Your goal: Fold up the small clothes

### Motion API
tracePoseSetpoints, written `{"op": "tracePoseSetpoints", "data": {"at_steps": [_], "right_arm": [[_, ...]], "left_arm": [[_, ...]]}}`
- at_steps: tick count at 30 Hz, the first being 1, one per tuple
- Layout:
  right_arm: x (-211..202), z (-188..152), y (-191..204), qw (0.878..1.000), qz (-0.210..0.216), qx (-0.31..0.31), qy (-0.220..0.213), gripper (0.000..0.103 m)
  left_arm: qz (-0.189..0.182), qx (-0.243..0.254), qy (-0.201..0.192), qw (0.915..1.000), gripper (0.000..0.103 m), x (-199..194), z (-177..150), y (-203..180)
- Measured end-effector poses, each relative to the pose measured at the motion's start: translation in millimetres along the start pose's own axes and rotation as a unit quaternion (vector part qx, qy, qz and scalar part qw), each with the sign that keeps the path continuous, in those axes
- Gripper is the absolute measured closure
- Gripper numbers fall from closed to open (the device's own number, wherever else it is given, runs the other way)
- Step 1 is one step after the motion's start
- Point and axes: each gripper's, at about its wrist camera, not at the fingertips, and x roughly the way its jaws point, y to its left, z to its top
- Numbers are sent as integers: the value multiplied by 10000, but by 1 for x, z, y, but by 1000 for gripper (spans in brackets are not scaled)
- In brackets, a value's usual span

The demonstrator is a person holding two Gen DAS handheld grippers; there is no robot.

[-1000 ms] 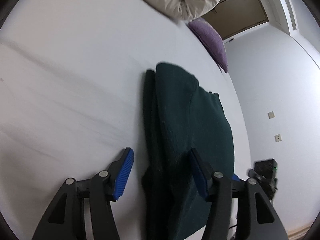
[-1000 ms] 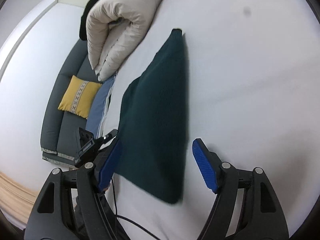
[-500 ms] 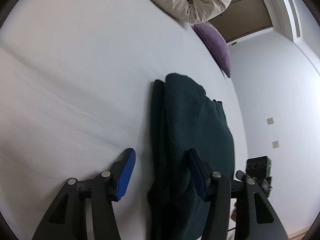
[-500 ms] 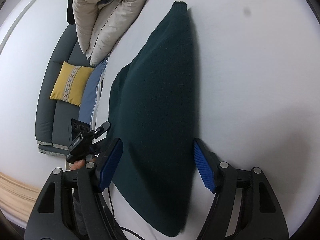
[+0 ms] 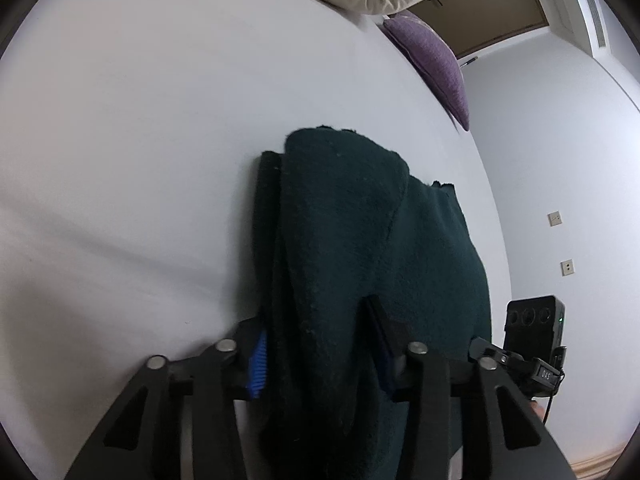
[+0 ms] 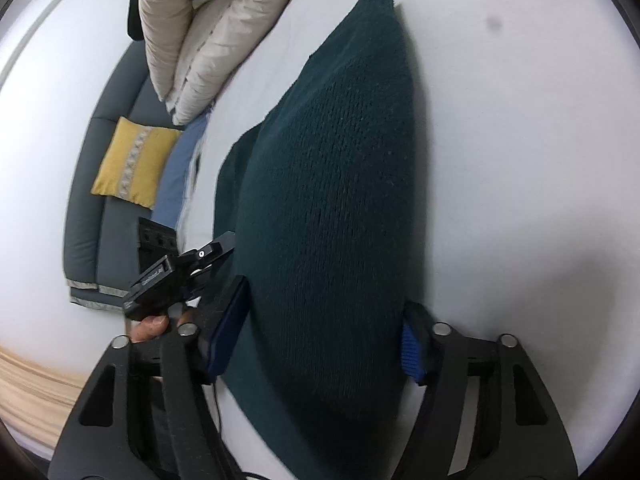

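A dark green knitted garment (image 5: 360, 240) lies folded in layers on a white bed sheet (image 5: 140, 120). My left gripper (image 5: 316, 344) has closed in on the near edge of its thick folded layers, and its blue pads press the cloth from both sides. In the right wrist view the same garment (image 6: 340, 160) fills the middle. My right gripper (image 6: 324, 332) straddles its near end with the jaws still wide, the cloth bulging between the blue pads (image 6: 410, 348).
A beige rolled duvet (image 6: 208, 28) and a purple pillow (image 5: 432, 56) lie at the far end of the bed. A grey sofa with a yellow cushion (image 6: 132, 160) stands beside the bed. The other gripper's camera (image 5: 534, 328) shows at the right.
Both grippers moved forward onto the garment's near edge. The left jaws narrowed from wide open to pinching the folded cloth. The right jaws now hold the cloth between them.
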Motion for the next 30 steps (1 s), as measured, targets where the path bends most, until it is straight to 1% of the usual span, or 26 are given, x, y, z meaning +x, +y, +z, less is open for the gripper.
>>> {"op": "tracePoseSetpoints", "data": {"at_steps": [1, 2, 4, 6, 8, 11, 17, 20, 23, 26, 28, 30], "right_arm": [[0, 0, -1, 10000, -24, -20, -5, 47], [1, -1, 0, 10000, -86, -42, -17, 51], [-2, -4, 1, 9999, -152, -34, -73, 57], [-8, -9, 6, 9996, -233, -102, -143, 60], [-16, -15, 16, 9991, -294, -209, -216, 62], [-37, -30, 35, 9984, -309, -371, -308, 63], [-96, -90, 62, 9972, -83, -600, -433, 63], [-124, -134, 69, 9963, -44, -693, -508, 63], [-143, -172, 73, 9950, -115, -785, -614, 63], [-158, -205, 68, 9948, -120, -755, -678, 63], [-164, -222, 61, 9953, -90, -647, -711, 63], [-169, -233, 51, 9954, -123, -614, -727, 63]], "left_arm": [[-18, -25, 9, 10000, 69, 0, 0, 0], [-31, -54, 7, 10000, 71, -1, -1, -1], [18, 6, -21, 10000, 77, -5, -3, -8], [59, 94, -92, 9999, 79, -15, -7, -18], [-28, 189, -142, 9997, 79, -28, -16, -31], [-46, 472, -227, 9986, 79, -50, -39, -55], [-261, 783, -300, 9961, 79, -89, -100, -86], [-233, 990, -257, 9945, 79, -96, -135, -101], [-294, 1062, -150, 9938, 79, -95, -164, -108], [-359, 1064, -80, 9936, 79, -88, -184, -111], [-335, 1070, -51, 9937, 79, -79, -190, -109], [-272, 1017, 11, 9944, 79, -62, -191, -103]]}}
